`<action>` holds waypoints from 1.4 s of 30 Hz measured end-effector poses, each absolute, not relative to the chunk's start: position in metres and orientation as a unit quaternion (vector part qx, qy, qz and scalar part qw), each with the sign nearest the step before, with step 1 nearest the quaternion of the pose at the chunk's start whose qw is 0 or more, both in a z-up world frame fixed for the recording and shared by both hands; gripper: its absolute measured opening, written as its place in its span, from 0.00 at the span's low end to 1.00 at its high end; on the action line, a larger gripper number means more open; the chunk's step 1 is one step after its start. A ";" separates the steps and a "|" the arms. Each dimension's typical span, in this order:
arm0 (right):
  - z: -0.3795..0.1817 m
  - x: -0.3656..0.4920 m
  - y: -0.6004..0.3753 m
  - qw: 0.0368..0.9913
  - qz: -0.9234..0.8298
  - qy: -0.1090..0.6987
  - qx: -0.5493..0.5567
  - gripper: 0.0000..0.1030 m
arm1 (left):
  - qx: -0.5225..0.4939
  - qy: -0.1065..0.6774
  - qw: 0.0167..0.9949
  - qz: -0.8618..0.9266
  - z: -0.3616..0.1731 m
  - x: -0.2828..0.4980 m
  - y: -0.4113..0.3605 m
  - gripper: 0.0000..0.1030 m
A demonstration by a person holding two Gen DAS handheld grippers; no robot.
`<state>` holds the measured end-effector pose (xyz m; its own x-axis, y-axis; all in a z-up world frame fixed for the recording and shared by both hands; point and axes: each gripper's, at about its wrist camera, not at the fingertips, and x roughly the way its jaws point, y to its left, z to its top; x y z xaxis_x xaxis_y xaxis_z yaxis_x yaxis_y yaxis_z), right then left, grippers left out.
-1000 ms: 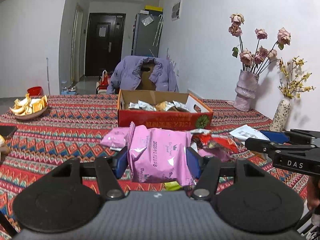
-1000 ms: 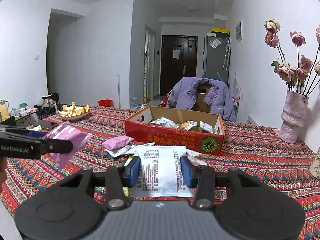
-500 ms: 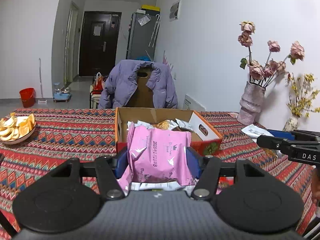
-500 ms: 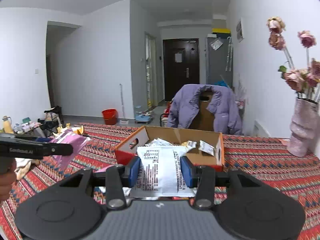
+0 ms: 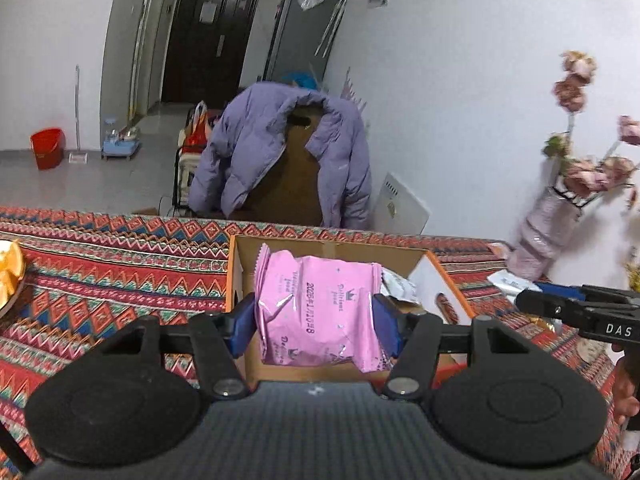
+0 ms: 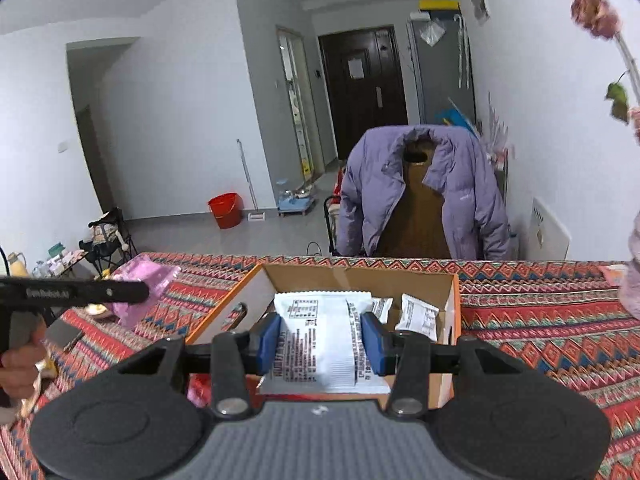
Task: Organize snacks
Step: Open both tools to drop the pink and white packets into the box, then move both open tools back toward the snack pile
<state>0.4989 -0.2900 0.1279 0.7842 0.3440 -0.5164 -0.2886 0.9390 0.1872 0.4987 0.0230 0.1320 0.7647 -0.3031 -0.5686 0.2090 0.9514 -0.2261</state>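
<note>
My left gripper (image 5: 316, 322) is shut on a pink snack packet (image 5: 320, 312), its blue pads pressing both sides. It hangs over the near end of an open cardboard box (image 5: 436, 276) with orange-red outer walls. My right gripper (image 6: 322, 338) is shut on a white snack packet (image 6: 320, 340) with black print, held above the same box (image 6: 454, 304). Several white and silver packets (image 6: 418, 314) lie inside the box. The left gripper with the pink packet (image 6: 140, 284) shows at the left of the right wrist view.
The table wears a red patterned cloth (image 5: 120, 264). A chair draped with a purple jacket (image 5: 280, 152) stands behind the far edge. A vase of dried pink roses (image 5: 552, 216) stands at the right by the wall. A bowl of orange peel (image 5: 10, 276) sits at the left.
Both grippers have moved forward and slightly up, from the loose snacks in front of the box to above the box itself. Each keeps its packet.
</note>
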 end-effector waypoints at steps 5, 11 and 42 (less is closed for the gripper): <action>0.108 0.572 -0.291 0.933 0.155 0.320 0.064 0.42 | -0.059 0.352 0.927 -0.119 0.109 0.562 0.006 0.60; 0.041 0.643 -0.282 0.922 0.088 0.377 0.025 0.42 | -0.040 0.415 0.904 -0.093 0.052 0.620 -0.010 0.60; 0.085 0.446 -0.274 0.956 0.143 0.258 0.008 0.81 | 0.040 0.291 0.944 -0.149 0.078 0.406 -0.012 0.95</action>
<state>0.4460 -0.2739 0.0850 0.8262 0.2766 -0.4908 -0.2681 0.9592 0.0894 0.4056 -0.0124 0.0780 0.7870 -0.2572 -0.5607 0.3038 0.9527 -0.0106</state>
